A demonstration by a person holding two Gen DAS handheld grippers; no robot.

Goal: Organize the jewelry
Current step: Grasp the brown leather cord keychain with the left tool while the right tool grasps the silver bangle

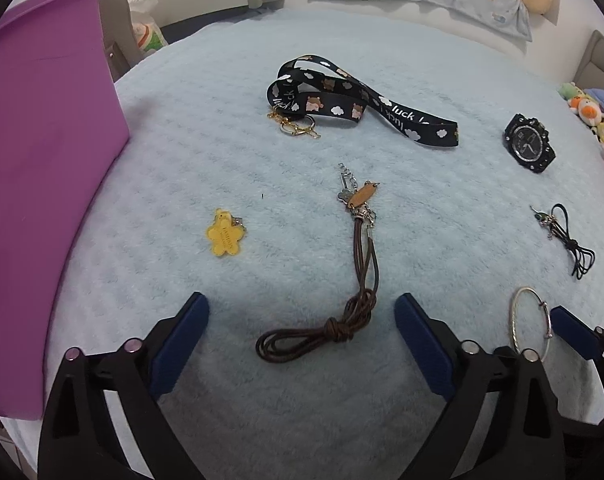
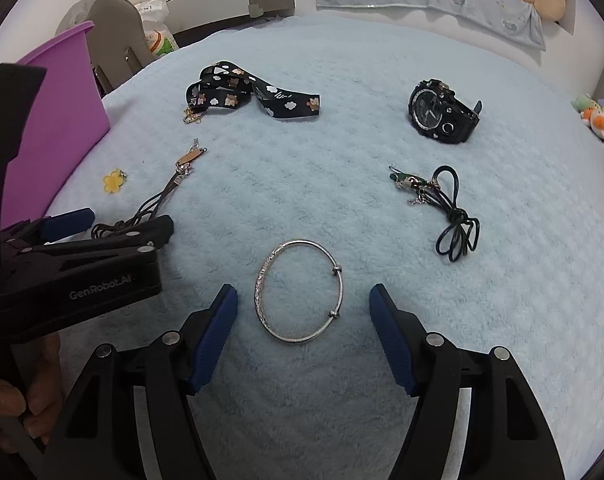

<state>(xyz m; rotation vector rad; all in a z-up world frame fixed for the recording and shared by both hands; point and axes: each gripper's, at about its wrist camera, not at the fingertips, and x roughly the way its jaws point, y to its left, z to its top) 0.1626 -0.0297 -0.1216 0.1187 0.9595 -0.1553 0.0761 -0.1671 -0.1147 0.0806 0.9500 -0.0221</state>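
Both tools sit low over the bed (image 2: 342, 184), nothing gripped. Left tool (image 1: 302, 320) is wide open straddling the knotted brown cord necklace (image 1: 342, 320); right tool (image 2: 303, 312) is partly open around the silver bangle (image 2: 302, 290), pads clear of it on both sides. Risks, as I judge them: the blanket is fluffy, so pads closing low could pinch pile along with the piece; the thin bangle lies flat and could slide or flip out of a closing grip; only the cord's knot may get caught, leaving the pendant end (image 1: 360, 196) dragging and snagging. The tools are close together and could bump. Hard to see: the purple bin (image 1: 42, 160) is cut off at the frame edge, inside not visible. Lanyard (image 1: 342, 100) clasp details are too small to read; watch (image 2: 442, 112), black cord (image 2: 454, 220) and yellow flower charm (image 1: 224, 234) lie well apart, untouched.
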